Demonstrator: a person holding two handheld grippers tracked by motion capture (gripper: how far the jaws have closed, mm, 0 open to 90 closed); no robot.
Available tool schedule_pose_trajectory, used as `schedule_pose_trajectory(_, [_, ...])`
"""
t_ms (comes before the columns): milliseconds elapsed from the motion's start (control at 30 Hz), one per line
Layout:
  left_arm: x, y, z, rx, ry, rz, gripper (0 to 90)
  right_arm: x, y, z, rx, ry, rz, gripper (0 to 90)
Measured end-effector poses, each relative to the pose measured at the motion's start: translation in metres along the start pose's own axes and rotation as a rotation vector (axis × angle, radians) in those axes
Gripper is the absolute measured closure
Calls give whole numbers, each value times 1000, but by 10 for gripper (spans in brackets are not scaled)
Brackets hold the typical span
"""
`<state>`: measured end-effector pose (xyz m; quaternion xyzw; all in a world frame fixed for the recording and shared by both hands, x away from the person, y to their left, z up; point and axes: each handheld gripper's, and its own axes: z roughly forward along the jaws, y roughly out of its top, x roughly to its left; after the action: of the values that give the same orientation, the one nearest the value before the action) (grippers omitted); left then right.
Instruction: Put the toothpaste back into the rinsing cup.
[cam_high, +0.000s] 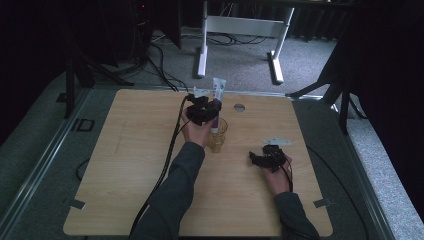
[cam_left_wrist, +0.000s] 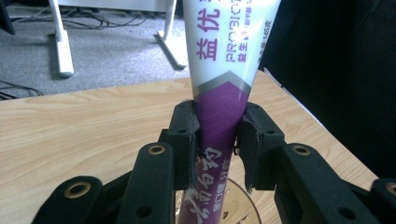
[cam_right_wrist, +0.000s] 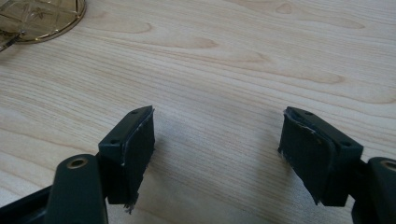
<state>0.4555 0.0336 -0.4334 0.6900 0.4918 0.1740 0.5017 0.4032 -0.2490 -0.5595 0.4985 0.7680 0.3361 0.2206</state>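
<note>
Our left hand-held gripper (cam_left_wrist: 218, 140) has its two black jaws on either side of a toothpaste tube (cam_left_wrist: 223, 79), low on the purple part of it. In the left gripper view the left pad lies against the tube, while at the right pad we see a thin gap, so we cannot tell whether the tube is clamped or merely flanked; the jaws stand only narrowly apart, about the tube's own width. The tube stands upright, its white flat end up and its purple end down inside a clear amber glass (cam_high: 218, 135), whose rim shows just under the jaws. In the high view we see this left hand-held gripper (cam_high: 209, 111) over the glass near the middle of the bench (cam_high: 140, 165), with its cable running back along our left sleeve.

Our right hand-held gripper (cam_right_wrist: 217, 149) is wide open and holds nothing; its pads hang over bare wood. In its own view the gold-tinted base of the glass (cam_right_wrist: 42, 18) sits in the upper left corner, well apart from the jaws. From above, the right hand-held gripper (cam_high: 257, 160) rests to the right of the glass, low on the bench.

Beyond the bench lie grey carpet, loose cables and a white table frame (cam_high: 240, 30).
</note>
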Motion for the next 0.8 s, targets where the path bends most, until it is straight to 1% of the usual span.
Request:
schedule_pose_trajectory(133, [0,-6,2,21,-2,8,680,0,0,0,0,0,-1,263])
schedule_pose_trajectory(333, [0,-15,6,58,8,15,681,0,0,0,1,0,-3,263])
schedule_pose_trajectory(467, [-2,-20,9,95,10,26,680,0,0,0,0,0,-1,263])
schedule_pose_trajectory(500, [-2,-20,9,95,10,26,680,0,0,0,0,0,-1,263])
schedule_pose_trajectory(533, [-2,-24,11,105,9,32,680,0,0,0,0,0,-1,263])
schedule_pose_trajectory(700, [3,-32,13,129,24,8,674,0,0,0,1,0,0,263])
schedule_pose_trajectory(767, [4,-35,14,150,36,9,669,0,0,0,1,0,0,263])
schedule_pose_trajectory(800, [6,-37,13,143,30,6,662,0,0,0,1,0,0,263])
